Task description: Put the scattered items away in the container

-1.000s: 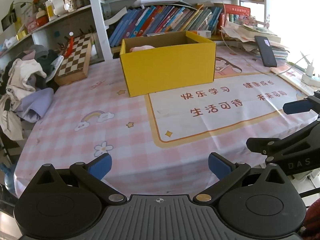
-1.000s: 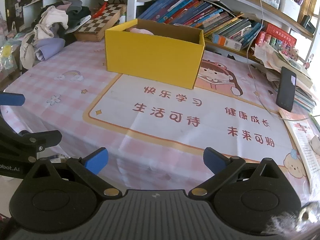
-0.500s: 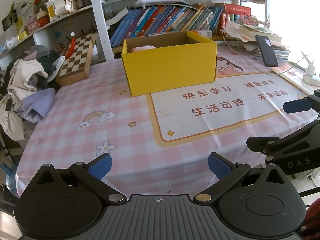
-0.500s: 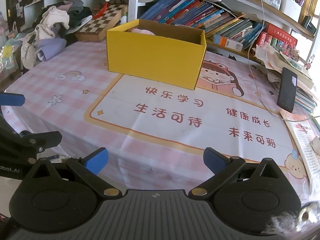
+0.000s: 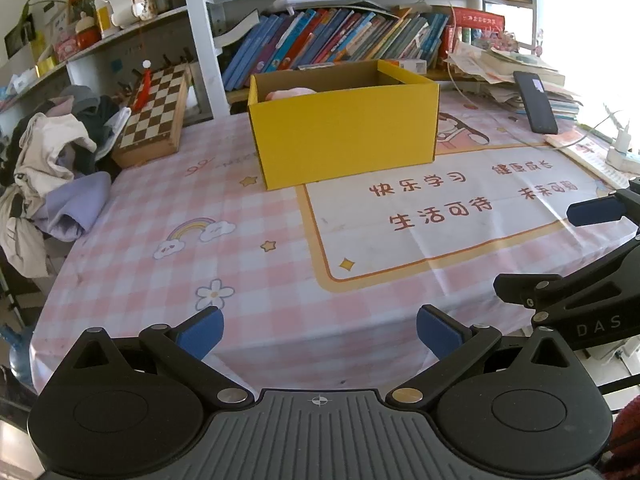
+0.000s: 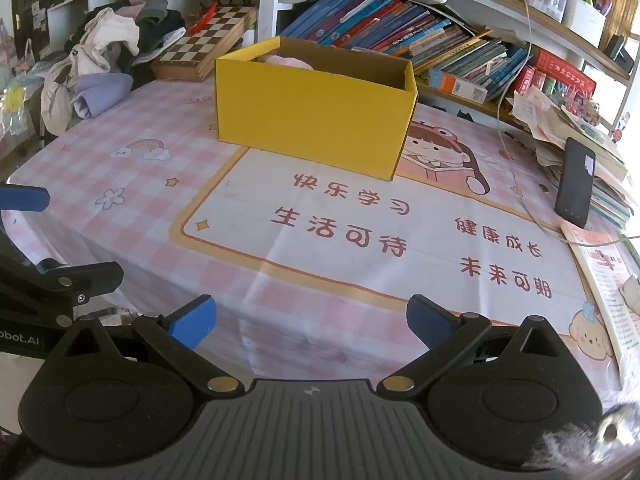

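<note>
A yellow cardboard box (image 5: 344, 136) (image 6: 312, 120) stands open-topped toward the back of the table, with something pale pink (image 5: 290, 93) (image 6: 290, 62) showing over its rim. My left gripper (image 5: 319, 334) hangs open over the near edge of the table, nothing between its blue pads. My right gripper (image 6: 312, 322) is open and empty too, near the front edge. Each gripper shows at the side of the other's view. No loose item lies on the cloth between the grippers and the box.
A pink checked tablecloth (image 5: 168, 216) covers the table. A chessboard (image 5: 154, 114) leans at the back left beside a pile of clothes (image 5: 52, 168). A black phone (image 6: 576, 184) leans on stacked papers at the right, with a cable. Bookshelves (image 5: 340, 40) stand behind.
Both views have drifted very slightly; the box sits a touch further right in each. Both grippers stay open and empty.
</note>
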Available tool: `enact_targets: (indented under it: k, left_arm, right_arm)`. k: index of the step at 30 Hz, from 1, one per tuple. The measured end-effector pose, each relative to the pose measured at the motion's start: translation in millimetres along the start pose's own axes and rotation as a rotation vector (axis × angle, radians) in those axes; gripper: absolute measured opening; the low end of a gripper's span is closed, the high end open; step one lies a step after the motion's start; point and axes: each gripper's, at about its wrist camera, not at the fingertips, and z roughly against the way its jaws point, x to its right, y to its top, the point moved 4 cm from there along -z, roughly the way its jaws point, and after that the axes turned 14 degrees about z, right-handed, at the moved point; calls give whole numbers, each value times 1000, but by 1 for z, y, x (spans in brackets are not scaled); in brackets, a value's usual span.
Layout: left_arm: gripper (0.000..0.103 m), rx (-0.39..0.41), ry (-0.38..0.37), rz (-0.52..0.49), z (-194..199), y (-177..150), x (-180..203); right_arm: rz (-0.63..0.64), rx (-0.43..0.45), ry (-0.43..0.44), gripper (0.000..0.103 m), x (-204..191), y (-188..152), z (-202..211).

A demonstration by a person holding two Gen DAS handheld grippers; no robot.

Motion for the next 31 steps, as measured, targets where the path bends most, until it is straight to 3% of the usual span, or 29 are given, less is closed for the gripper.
enact_targets:
  k: [31]
  left_arm:
    - [103,22,-22,31,-5,8,-5]
  right_arm:
    - [14,-3,-11,102,1,8,-4]
